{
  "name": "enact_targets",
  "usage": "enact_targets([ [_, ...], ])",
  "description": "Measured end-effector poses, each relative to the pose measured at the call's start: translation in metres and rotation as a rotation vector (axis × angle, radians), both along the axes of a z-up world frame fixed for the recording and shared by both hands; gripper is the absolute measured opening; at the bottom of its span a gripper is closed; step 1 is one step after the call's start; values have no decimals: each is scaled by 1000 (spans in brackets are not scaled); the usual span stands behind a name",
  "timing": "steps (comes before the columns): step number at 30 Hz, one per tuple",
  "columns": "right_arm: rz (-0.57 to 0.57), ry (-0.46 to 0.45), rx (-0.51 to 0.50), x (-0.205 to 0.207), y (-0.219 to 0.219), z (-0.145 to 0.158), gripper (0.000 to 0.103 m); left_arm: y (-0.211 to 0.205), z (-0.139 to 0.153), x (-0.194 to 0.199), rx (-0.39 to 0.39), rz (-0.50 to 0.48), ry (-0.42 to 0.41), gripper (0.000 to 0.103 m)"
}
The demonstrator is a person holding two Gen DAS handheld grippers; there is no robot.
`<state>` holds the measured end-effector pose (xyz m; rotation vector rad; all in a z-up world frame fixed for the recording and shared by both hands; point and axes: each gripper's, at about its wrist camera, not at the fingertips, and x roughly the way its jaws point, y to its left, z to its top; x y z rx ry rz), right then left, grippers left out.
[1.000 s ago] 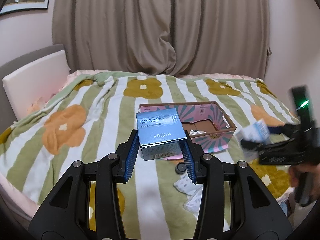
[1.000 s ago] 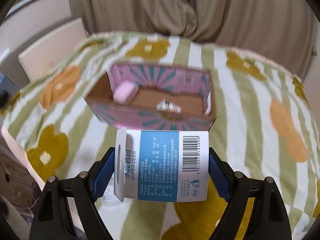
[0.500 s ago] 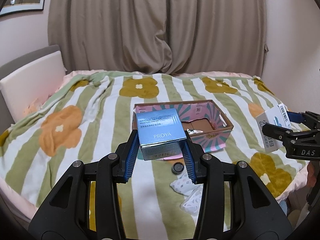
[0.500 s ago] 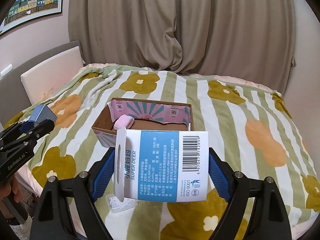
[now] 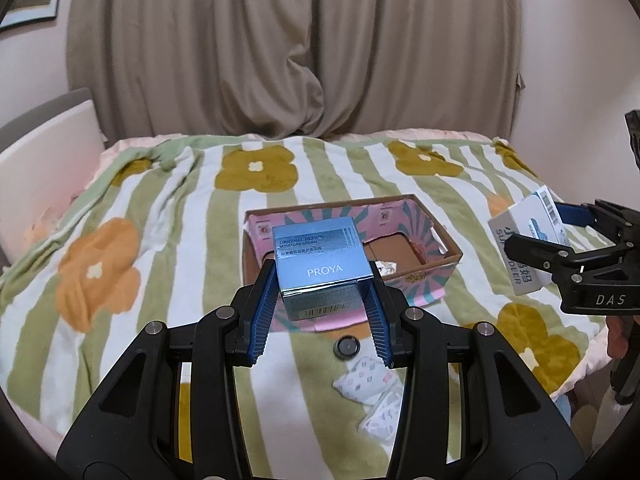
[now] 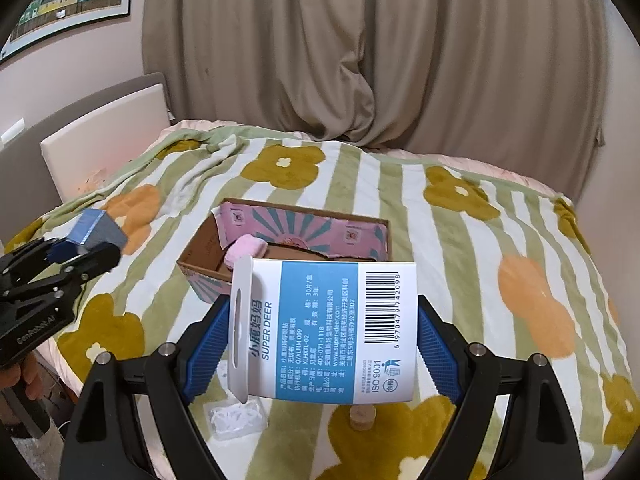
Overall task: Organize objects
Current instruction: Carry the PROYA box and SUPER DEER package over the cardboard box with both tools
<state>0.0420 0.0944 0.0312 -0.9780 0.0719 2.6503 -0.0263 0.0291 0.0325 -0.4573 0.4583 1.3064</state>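
Note:
My left gripper is shut on a blue PROYA cream box, held in the air in front of an open pink cardboard box on the bed. My right gripper is shut on a white and blue SUPER DEER box, held above the bed's near edge. The pink cardboard box holds a pink soft item and a small silver packet. Each gripper shows in the other's view: the right, the left.
A small round black item and patterned white sachets lie on the striped flower blanket near its front edge. A clear packet and a cork-like piece lie near the right gripper. Curtains hang behind the bed.
Both grippers have pulled back and up from the pink cardboard box, each still holding its box. The right gripper has steadied after a fast move.

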Motion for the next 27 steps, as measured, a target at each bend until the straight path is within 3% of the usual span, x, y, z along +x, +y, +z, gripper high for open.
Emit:
enact_targets([
  [7,10,-47,32,-41,19,3,84,51,0,3,-39,-53,15,38],
  [13,18,-129,15,-87,52,-9,84,110,-12,5,-116,-117,-3,38],
  [27,45,-327,-108,-181,111,-69,84,210,-70,19,-286,-213,42,38],
])
